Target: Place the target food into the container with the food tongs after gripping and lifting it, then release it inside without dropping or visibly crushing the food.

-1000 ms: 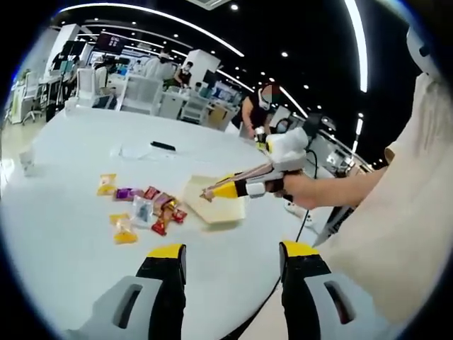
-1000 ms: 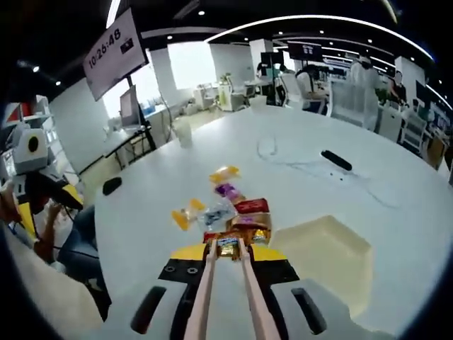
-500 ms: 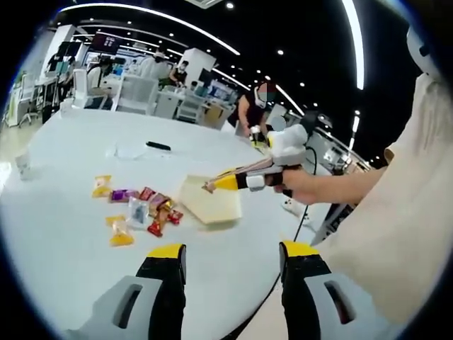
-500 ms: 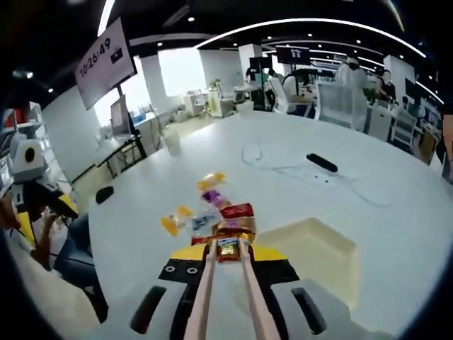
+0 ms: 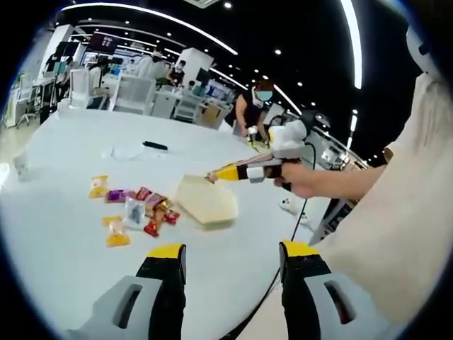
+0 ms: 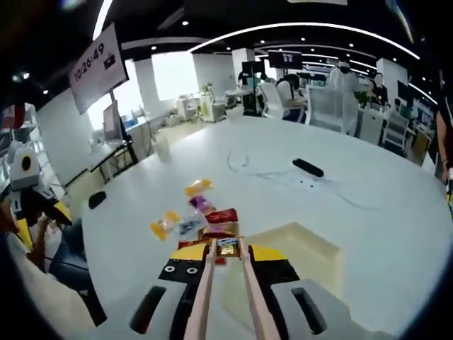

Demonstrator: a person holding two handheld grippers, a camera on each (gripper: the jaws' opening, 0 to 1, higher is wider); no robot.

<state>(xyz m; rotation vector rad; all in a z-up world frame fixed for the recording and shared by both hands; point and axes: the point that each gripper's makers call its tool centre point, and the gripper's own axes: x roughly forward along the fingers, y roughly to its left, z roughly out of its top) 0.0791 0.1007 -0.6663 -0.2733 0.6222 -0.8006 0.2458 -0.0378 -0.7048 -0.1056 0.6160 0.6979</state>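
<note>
- Left gripper view, far left: white round table (image 5: 64,248), a small pale cup (image 5: 19,164) near its edge.
- Snack pile (image 5: 134,210) next: loose wrapped pkts, yellow, purple, red, clear, lying on the table just left of the container.
- Container (image 5: 207,200): shallow cream tray, flat on the table, pile beside it, not in it. Cannot tell from here if anything lies inside.
- My left gripper (image 5: 228,258) low in frame, yellow-tipped jaws set well apart, nothing between them, over bare table near the edge.
- Right of centre: my right gripper (image 5: 249,171) comes in from the right, held roughly level, nose pointing left. The hand (image 5: 304,180) wraps its grip, forearm stretched out from the right side, pale sleeve behind.
- Tongs (image 5: 225,172) stick out from the right gripper; tip sits above the container's far right corner, off the table.
- Behind: black remote-like bar (image 5: 154,146) and a thin cable (image 5: 120,151) on the table, well apart from the pile.
- Right gripper view: tongs (image 6: 225,283) run up the middle from the jaws, arms nearly closed, just a narrow gap.
- Target food (image 6: 228,246): small orange/gold wrapped pkt pinched at the tong tips, lifted, wrapper looks uncrushed.
- It hangs at the container's (image 6: 311,255) left edge, pile (image 6: 195,216) just beyond; I can't tell if it's over the tray proper.
- Right gripper jaws closed in on the tong arms.
</note>
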